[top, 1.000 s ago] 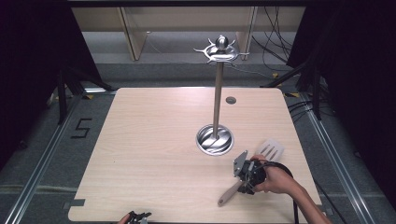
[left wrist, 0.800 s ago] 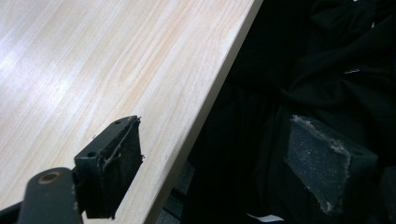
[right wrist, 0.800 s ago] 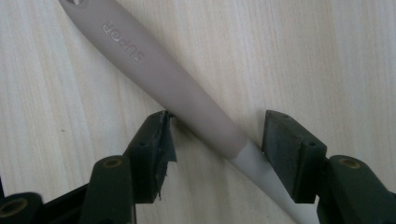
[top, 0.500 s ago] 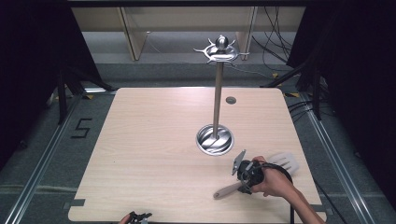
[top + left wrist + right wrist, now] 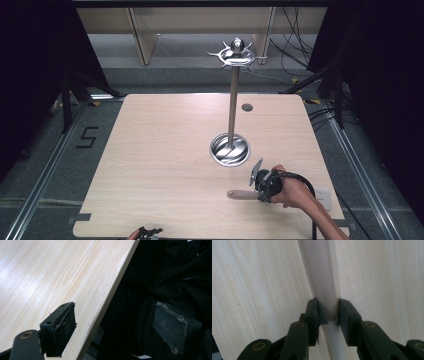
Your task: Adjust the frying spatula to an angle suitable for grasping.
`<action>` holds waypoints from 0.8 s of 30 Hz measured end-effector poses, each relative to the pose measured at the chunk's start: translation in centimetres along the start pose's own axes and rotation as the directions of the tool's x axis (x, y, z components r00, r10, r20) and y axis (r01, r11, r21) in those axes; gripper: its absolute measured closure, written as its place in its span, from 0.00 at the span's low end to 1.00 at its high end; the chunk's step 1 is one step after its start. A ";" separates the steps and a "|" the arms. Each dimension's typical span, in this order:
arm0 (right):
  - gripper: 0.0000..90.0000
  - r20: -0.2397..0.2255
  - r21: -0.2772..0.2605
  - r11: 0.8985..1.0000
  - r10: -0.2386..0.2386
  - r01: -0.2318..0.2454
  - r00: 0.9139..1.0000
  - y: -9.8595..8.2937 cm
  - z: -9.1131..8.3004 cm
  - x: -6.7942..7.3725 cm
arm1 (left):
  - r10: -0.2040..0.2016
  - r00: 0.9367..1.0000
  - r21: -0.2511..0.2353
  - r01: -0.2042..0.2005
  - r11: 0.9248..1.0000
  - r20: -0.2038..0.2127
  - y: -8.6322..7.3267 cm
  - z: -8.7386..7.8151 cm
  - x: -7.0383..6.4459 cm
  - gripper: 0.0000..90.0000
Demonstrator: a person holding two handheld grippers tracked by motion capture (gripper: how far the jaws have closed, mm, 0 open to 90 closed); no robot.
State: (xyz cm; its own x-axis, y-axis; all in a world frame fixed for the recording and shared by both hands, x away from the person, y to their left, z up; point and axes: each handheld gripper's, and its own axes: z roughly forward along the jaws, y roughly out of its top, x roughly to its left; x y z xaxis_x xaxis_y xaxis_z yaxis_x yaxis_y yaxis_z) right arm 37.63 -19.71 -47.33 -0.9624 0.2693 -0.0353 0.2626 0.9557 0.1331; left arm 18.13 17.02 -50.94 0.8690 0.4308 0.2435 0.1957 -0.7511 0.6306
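Right tongs (image 5: 326, 311) clamp the pale handle (image 5: 319, 277) lying on the table (image 5: 160, 150); left tongs (image 5: 120, 322) gape empty.

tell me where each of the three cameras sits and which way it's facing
High view: fixed above the person's side, looking forward and down on the wooden table and the metal utensil stand; the right hand and right gripper show, the left gripper at the bottom edge.
Left gripper view: rides the left gripper, jaws open, looking over the table's near edge at dark cloth.
Right gripper view: rides the right gripper, looking down along the spatula handle between its jaws.
Shared: the high and right gripper views both show that handle.
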 end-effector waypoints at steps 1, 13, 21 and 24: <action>0.80 0.000 -0.010 1.000 -0.013 0.013 1.000 0.0 0.1 -0.2 | 0.004 1.000 0.005 -0.004 1.000 -0.002 0.0 0.0 0.0 0.20; 0.83 -0.024 0.136 0.986 -0.093 0.096 0.995 1.3 0.1 -0.2 | 0.015 1.000 0.022 -0.015 1.000 0.009 0.1 -0.1 0.0 0.19; 0.84 0.014 0.109 0.988 -0.107 0.105 0.994 1.0 0.1 0.0 | 0.013 1.000 0.025 -0.013 1.000 -0.002 0.0 0.0 0.0 0.19; 0.84 0.024 0.094 0.993 -0.072 0.070 0.997 0.7 -0.2 0.1 | 0.011 1.000 0.024 -0.011 1.000 -0.004 0.0 0.1 0.0 0.19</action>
State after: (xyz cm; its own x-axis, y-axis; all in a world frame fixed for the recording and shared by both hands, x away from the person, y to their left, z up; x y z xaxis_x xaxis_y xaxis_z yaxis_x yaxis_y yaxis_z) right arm 37.66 -19.05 -47.06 -0.9770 0.2021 -0.0684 0.2000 0.9791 0.0361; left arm 18.16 16.97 -50.98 0.8693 0.4244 0.2534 0.1971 -0.7677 0.6098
